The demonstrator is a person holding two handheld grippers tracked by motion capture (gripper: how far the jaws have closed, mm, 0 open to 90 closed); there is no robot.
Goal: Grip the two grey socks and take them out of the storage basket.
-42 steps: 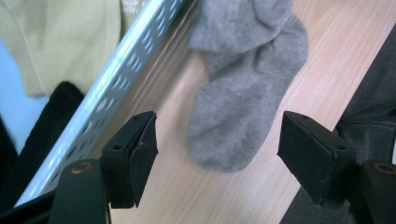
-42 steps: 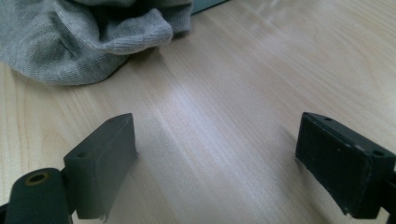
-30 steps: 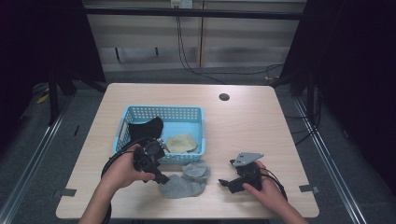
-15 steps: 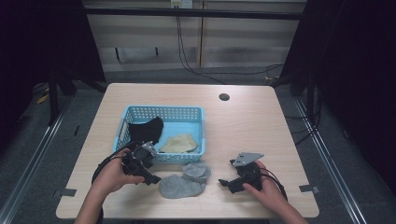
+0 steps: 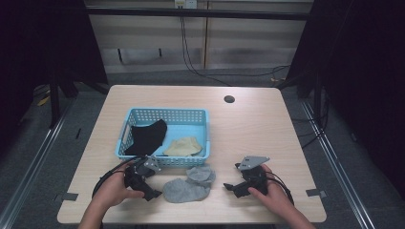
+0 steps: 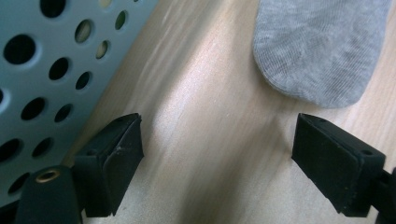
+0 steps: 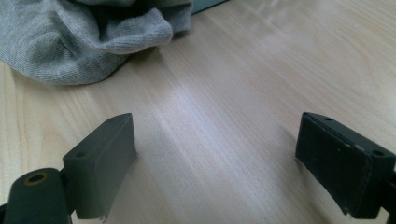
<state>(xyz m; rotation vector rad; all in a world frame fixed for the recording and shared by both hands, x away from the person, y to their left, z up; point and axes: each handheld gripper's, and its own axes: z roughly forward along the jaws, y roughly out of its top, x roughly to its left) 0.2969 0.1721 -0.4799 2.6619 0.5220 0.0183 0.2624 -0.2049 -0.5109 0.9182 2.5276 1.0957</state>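
Note:
Two grey socks (image 5: pixel 188 186) lie in a loose heap on the table in front of a blue perforated basket (image 5: pixel 165 114). In the basket are a black sock (image 5: pixel 148 136) and a pale yellow sock (image 5: pixel 184 147). My left gripper (image 5: pixel 153 194) sits low over the table just left of the grey heap. Its jaws have just been opening and stand open over bare wood (image 6: pixel 219 140), with a grey sock toe (image 6: pixel 322 46) ahead and the basket wall (image 6: pixel 46 70) at the left. My right gripper (image 5: pixel 229 187) rests open to the right of the heap (image 7: pixel 217 144), and the grey sock (image 7: pixel 70 42) lies ahead of it.
The wooden table (image 5: pixel 258 129) has a round cable hole (image 5: pixel 229 99) at the back right. Cables loop from both grippers near the front edge. Dark floor and rails surround the table.
My left hand has sunk and drawn back from the basket's front wall toward the near edge, and now sits beside the grey socks. The right hand and the socks have kept still.

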